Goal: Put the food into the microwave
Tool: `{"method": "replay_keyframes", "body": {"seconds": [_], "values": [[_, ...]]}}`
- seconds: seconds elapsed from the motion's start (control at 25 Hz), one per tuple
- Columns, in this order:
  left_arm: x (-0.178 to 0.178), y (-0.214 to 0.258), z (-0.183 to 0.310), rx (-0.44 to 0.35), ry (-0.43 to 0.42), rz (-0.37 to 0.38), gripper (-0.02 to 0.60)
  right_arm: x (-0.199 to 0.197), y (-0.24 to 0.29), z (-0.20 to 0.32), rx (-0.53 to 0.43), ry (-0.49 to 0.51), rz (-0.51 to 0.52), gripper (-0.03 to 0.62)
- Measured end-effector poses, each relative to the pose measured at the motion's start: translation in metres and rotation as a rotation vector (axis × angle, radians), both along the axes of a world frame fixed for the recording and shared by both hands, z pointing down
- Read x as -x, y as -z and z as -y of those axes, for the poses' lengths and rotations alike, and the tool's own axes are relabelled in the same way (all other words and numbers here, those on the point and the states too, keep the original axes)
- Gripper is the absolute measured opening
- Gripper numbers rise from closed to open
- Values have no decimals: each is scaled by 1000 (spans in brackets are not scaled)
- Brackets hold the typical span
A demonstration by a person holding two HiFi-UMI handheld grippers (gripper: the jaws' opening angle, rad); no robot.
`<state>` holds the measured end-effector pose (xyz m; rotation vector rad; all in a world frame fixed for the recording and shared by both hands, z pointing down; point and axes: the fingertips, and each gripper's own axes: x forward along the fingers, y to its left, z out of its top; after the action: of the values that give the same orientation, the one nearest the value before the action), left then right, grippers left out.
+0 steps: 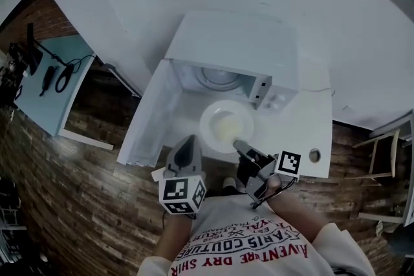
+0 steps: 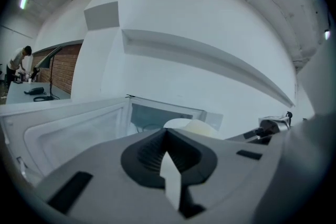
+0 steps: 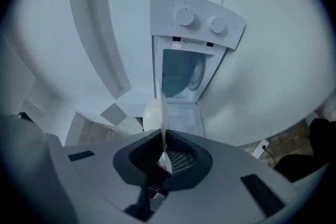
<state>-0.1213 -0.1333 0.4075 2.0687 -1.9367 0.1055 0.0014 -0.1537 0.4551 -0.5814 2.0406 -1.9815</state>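
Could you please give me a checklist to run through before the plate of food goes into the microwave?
1. Microwave door open: ok; it stands swung wide to the left of the opening.
2. Left gripper jaws shut on the plate rim: ok.
3. Right gripper jaws shut on the rim too: ok.
4. Plate lined up with the opening: ok; it sits just in front of the cavity, not yet inside.
5. Cavity free: ok for the part in view; only the turntable shows.
6. Plate level, food steady: cannot tell.
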Motion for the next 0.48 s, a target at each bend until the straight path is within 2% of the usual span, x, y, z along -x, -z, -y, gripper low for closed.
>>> {"method": "replay_keyframes", "body": {"seconds": [0.2, 0.48], "values": [[-3, -17, 40, 47, 4, -23, 3, -4, -12, 46, 26, -25, -26, 23], [1, -33, 100, 93, -54, -28, 3, 6, -33, 84, 90, -62, -32, 23]]}}
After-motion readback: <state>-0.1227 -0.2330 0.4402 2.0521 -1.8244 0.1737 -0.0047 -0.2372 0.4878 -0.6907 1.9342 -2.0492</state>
